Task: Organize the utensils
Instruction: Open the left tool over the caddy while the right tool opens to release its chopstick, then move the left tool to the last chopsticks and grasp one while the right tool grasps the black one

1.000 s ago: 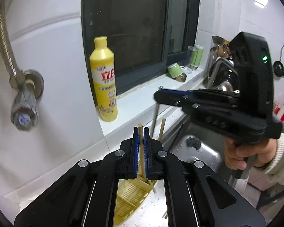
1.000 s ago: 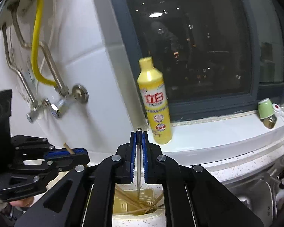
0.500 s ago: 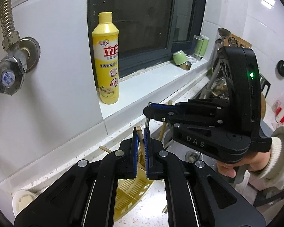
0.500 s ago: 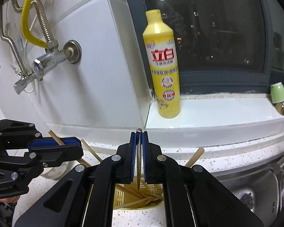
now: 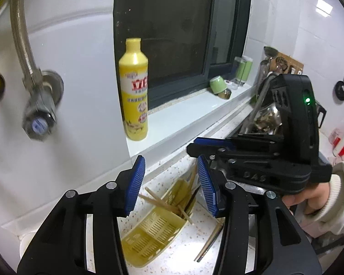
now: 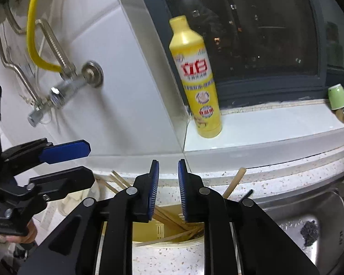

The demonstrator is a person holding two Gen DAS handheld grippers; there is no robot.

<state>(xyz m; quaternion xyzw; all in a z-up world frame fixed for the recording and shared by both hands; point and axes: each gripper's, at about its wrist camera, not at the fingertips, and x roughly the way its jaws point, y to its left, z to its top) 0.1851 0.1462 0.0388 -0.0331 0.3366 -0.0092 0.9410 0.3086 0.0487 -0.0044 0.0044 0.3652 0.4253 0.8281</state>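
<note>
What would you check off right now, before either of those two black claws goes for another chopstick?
1. Left gripper empty: ok. Its jaws are opening and nothing sits between the blue pads.
2. Right gripper empty: ok. Its jaws are opening too, with only a bare gap between them.
3. Chopsticks landed in the yellow basket: ok, several lie crossed inside it.
4. Nothing left out: not ok. Loose chopsticks lie on the counter beside the basket.
5. Basket upright: not ok; it lies tipped on its side.
6. Grippers clear of each other: cannot tell; they hang close together above the basket.
</note>
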